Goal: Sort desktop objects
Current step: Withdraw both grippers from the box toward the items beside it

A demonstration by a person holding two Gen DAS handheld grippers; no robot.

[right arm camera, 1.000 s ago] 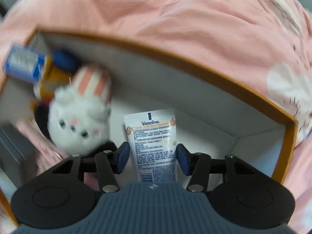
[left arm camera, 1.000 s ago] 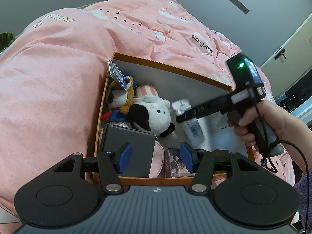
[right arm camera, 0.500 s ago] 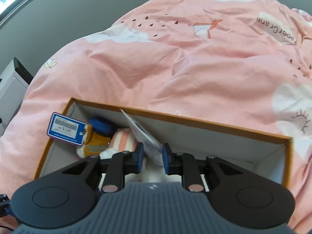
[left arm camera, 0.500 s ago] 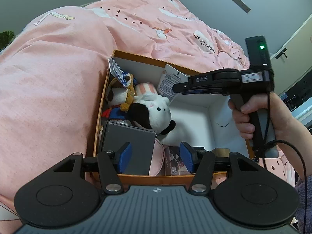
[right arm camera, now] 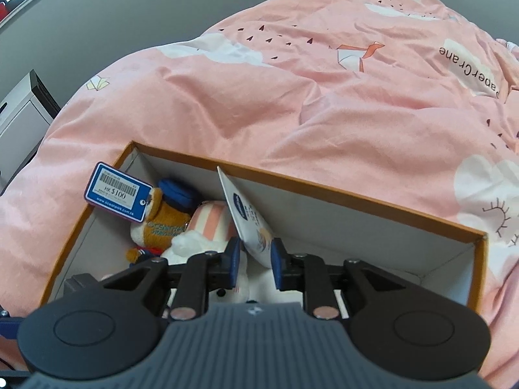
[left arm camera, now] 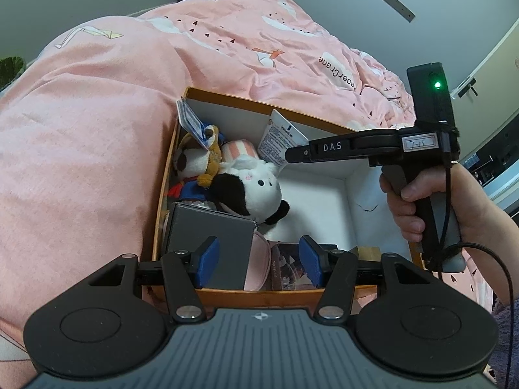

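Your right hand-held gripper point(right arm camera: 256, 256) is clenched on the white Vaseline lotion tube point(right arm camera: 248, 223), pinched near its lower end between the blue pads point(right arm camera: 234, 257). The tube is raised and tilted above the far middle of the orange-rimmed cardboard box point(right arm camera: 356, 193), its top edge level with the far rim. Your left hand-held gripper point(left arm camera: 258, 261) hangs released over the near edge of the box, holding nothing. In the box's left half: black-and-white plush cow point(left arm camera: 249, 191), brown plush toy with a blue cap point(right arm camera: 168, 220) carrying a blue price tag point(right arm camera: 118, 191), and a grey box point(left arm camera: 211, 243) near left. The box sits on the pink bed quilt point(left arm camera: 97, 146).
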